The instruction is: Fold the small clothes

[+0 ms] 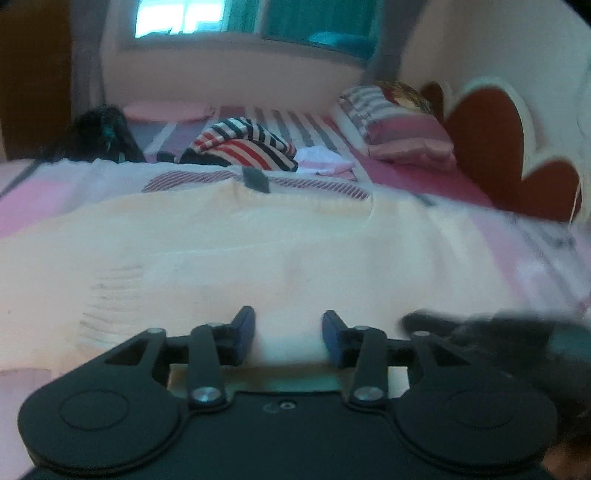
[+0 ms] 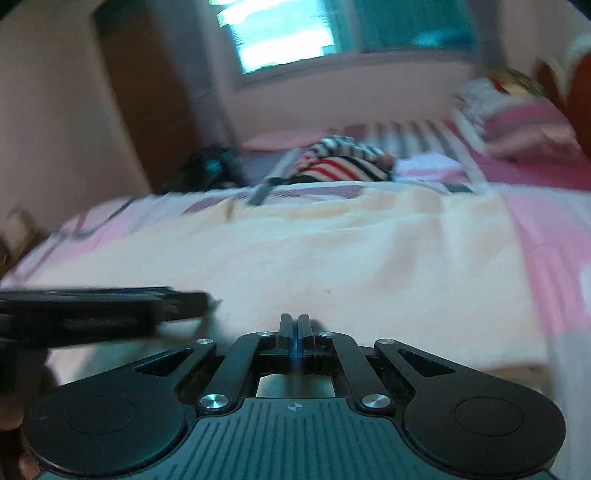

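Cream garment (image 1: 258, 240): a pale cream knitted piece spread flat on the bed, filling the middle of both views; ribbed knit shows at lower left of the left wrist view, and a striped band runs along its far edge.
Dark tag (image 1: 255, 179): a small grey-black patch at the garment's far edge, upper centre of the left wrist view; any writing on it is too blurred to read.
Left gripper (image 1: 289, 334): at the bottom centre of its own view, blue-padded fingers (image 1: 245, 325) spread apart, cream cloth showing in the gap, the pads not pressing on it.
Right gripper (image 2: 294, 328): at the bottom centre of its own view, fingers pressed together over the near edge of the garment; whether cloth is caught between them cannot be told.
Striped clothes (image 1: 240, 146): a heap in red, white and navy stripes, beyond the garment, upper centre.
Pink cloth (image 1: 321, 160): a small pale piece just right of the striped heap.
Bed sheet (image 1: 424, 177): pink and white.
Pillows (image 1: 399, 125): stacked at upper right, beside a red and white headboard (image 1: 491, 147).
Window (image 1: 221, 18): bright, at the top.
Writing: none readable in either view.
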Action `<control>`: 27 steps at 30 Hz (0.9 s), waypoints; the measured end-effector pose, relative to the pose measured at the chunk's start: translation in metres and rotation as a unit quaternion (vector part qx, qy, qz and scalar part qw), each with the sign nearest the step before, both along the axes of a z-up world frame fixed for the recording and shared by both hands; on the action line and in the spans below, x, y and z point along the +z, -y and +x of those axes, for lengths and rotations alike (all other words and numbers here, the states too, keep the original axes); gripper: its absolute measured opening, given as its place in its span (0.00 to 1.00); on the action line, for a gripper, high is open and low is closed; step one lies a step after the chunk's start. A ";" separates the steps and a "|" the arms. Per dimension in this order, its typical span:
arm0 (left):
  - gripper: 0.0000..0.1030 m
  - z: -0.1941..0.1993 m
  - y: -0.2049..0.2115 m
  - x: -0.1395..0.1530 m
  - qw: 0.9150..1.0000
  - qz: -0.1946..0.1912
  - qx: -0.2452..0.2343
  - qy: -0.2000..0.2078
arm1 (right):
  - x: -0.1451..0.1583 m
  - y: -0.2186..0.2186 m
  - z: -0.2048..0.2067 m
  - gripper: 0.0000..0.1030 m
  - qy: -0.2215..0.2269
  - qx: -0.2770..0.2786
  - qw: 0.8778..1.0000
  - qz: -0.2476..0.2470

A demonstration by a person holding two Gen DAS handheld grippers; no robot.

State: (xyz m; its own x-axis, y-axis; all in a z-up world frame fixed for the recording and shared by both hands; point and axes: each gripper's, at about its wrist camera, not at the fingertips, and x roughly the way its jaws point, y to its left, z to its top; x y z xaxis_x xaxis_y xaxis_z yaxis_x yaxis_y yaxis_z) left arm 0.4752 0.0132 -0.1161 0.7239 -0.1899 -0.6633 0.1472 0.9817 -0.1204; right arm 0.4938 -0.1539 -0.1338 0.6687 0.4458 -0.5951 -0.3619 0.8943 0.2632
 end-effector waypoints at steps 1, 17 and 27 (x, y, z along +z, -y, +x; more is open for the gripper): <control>0.34 -0.001 -0.011 0.001 1.000 0.006 0.017 0.007 | 0.000 0.007 0.001 0.00 0.001 0.005 1.000 -0.004; 0.32 0.027 -0.048 -0.003 0.995 0.060 0.074 0.018 | -0.014 0.115 0.099 0.00 -0.008 -0.188 0.982 0.029; 0.33 0.025 -0.049 0.002 0.993 0.067 0.092 0.014 | -0.007 0.121 0.109 0.00 -0.018 -0.180 0.983 -0.008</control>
State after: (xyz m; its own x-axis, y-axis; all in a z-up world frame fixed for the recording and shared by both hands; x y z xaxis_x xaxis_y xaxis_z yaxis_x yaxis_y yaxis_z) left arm 0.5003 0.0625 -0.1143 0.7561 0.0364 -0.6535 -0.0348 0.9993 0.0155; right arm 0.6032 -0.2752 -0.1404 0.7602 0.1736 -0.6260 -0.0115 0.9671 0.2542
